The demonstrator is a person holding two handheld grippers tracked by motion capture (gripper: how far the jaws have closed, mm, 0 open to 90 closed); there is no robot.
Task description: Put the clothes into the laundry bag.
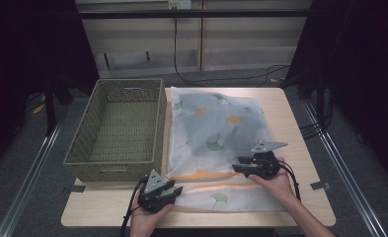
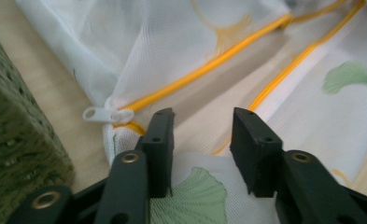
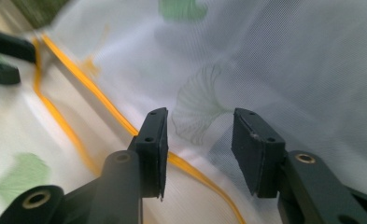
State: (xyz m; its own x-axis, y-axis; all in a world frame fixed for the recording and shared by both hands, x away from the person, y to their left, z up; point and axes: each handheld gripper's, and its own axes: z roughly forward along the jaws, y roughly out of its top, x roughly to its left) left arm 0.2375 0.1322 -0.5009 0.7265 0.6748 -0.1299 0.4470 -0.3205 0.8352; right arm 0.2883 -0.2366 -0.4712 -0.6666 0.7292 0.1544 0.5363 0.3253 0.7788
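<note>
- A white mesh laundry bag (image 1: pixel 216 143) printed with green and yellow leaves lies flat on a pale wooden table (image 1: pixel 300 148), spread over most of its right half.
- An orange zipper (image 1: pixel 201 175) runs across the bag near the person's edge of the table; it is unzipped, and its two orange lines lie apart with bare table showing between them.
- The white zipper pull (image 2: pixel 99 114) sits at the left end of the zipper, near the side of the basket.
- A woven green basket (image 1: pixel 83 143) stands on the left half of the table, just beside the bag's left edge.
- The left gripper (image 1: pixel 174 190) is low over the bag's near left corner, pointing to the right along the zipper. In the left gripper view (image 2: pixel 202 135) its jaws stand apart over the gap between the orange lines; mesh with a green leaf lies under them, and the pads press on nothing. The zipper pull lies just to the left of the left jaw.
- The right gripper (image 1: pixel 238 165) hovers over the bag just above the upper orange line, pointing to the left. In the right gripper view (image 3: pixel 200 135) its jaws are spread wide with nothing clamped; beneath them lie mesh, a faint leaf print and the orange line.
- The left gripper's black tips also appear at the far left edge of the right gripper view.
- Each gripper rests in one hand, with forearms entering from the near edge of the table.
</note>
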